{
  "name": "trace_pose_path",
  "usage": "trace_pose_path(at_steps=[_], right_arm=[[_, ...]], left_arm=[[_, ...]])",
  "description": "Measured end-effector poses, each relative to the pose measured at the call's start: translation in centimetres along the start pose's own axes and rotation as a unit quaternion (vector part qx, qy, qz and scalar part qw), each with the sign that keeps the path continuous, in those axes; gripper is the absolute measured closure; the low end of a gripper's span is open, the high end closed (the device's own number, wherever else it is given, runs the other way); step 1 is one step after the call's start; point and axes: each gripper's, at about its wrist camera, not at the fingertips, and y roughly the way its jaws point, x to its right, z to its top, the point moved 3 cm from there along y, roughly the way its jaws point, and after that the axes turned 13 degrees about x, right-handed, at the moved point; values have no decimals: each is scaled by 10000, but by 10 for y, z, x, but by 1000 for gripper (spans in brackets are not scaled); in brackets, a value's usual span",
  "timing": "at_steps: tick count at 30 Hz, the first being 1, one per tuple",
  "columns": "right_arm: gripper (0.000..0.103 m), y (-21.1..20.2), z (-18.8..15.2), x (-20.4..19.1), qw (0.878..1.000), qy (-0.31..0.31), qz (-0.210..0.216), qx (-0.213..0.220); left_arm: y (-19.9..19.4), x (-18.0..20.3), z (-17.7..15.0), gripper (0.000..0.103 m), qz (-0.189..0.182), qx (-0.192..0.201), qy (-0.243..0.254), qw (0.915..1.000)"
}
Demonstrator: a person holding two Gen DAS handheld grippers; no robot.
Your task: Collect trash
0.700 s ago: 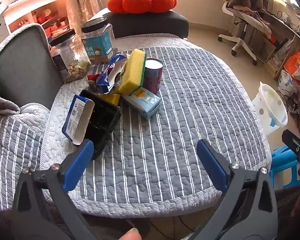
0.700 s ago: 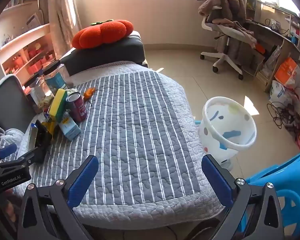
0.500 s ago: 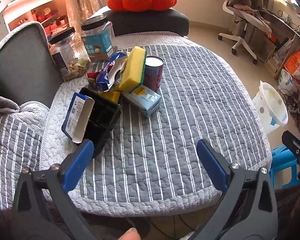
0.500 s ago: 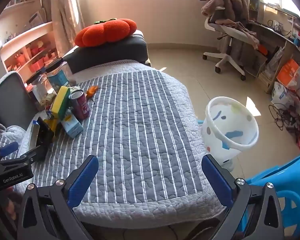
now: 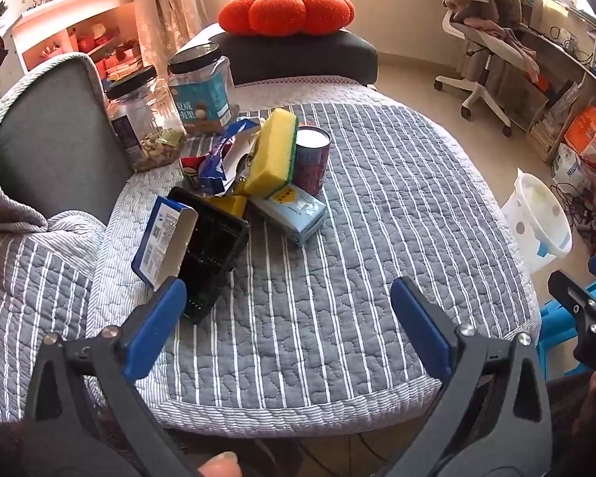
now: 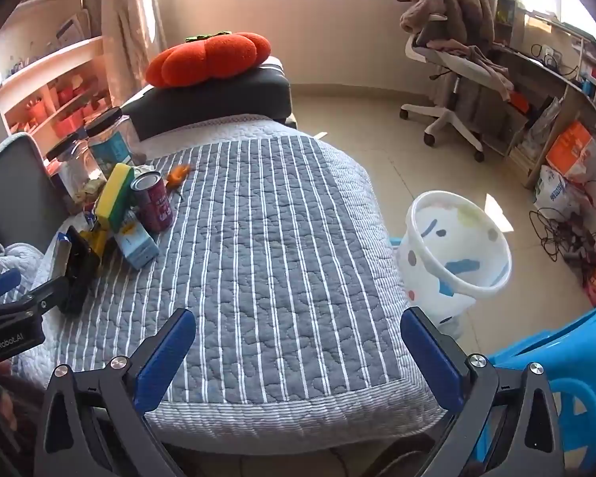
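On the quilted striped cover (image 5: pixel 357 246), a spongy yellow block (image 5: pixel 272 155) leans on a can (image 5: pixel 310 161); both grippers' fingers spread apart.

pumpkin cushion (image 5: pixel 286 10) on black stool (image 5: pixel 301 57) | office chair (image 6: pixel 453 87) | blue stool (image 6: pixel 568 377)

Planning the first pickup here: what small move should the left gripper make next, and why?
Probably ease the open left gripper forward toward the black tray, the nearest piece of the trash pile. Both grippers are empty, and the white bin waits on the floor.
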Motion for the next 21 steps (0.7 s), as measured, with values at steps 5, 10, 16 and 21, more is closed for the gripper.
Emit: trace_pose_path(at_steps=[5,10,16,21], right_arm=[[0,0,0,0,10000,-21,-48,27],[0,0,0,0,10000,-29,-53,41],[0,-1,1,0,9999,-57,-58,82],[0,-1,1,0,9999,-57,-75,76]], left_arm=[[-6,-3,6,1,107,264,1,9996],[-10,-5,11,1,95,448,-39,9989],[-8,-2,10,1,133,445,49,9989],[-9,-3,10,1,116,472,26,9988]])
